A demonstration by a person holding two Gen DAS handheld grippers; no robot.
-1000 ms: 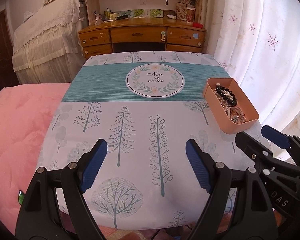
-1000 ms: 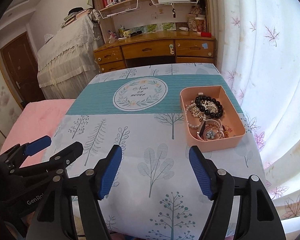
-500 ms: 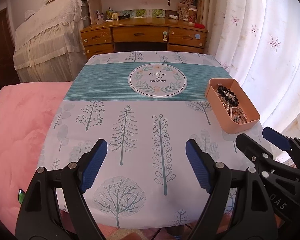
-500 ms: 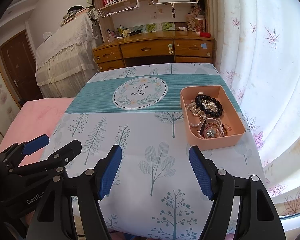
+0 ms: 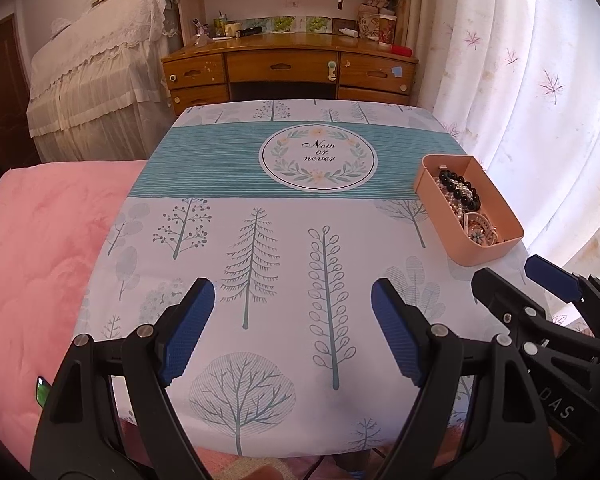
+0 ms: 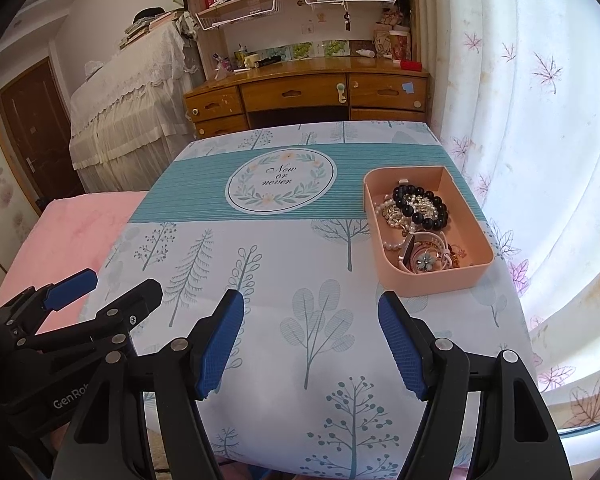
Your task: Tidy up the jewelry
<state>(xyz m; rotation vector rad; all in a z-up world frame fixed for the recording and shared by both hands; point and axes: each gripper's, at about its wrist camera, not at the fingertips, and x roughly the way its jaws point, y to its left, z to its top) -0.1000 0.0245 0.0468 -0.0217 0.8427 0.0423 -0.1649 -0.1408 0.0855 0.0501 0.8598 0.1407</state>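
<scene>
Both grippers — left gripper (image 5: 292,312) and right gripper (image 6: 311,328) — hang spread and holding nothing over the near edge of the surface (image 6: 260,280), barely shifted from a second ago. The jewelry (image 6: 418,216) lies heaped in the pink tray (image 6: 432,286) at two o'clock — none shows on the cloth.

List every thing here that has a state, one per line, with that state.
Left gripper: jaws open, empty, over the near table edge.
Right gripper: jaws open, empty, short of the tray.
Tray: upright, no lid, on the table's right side.
Jewelry: piled in a tangle in the tray.
Black bead bracelet: on top of the pile.
Desk drawers: shut.
Tablecloth: spread flat.
</scene>
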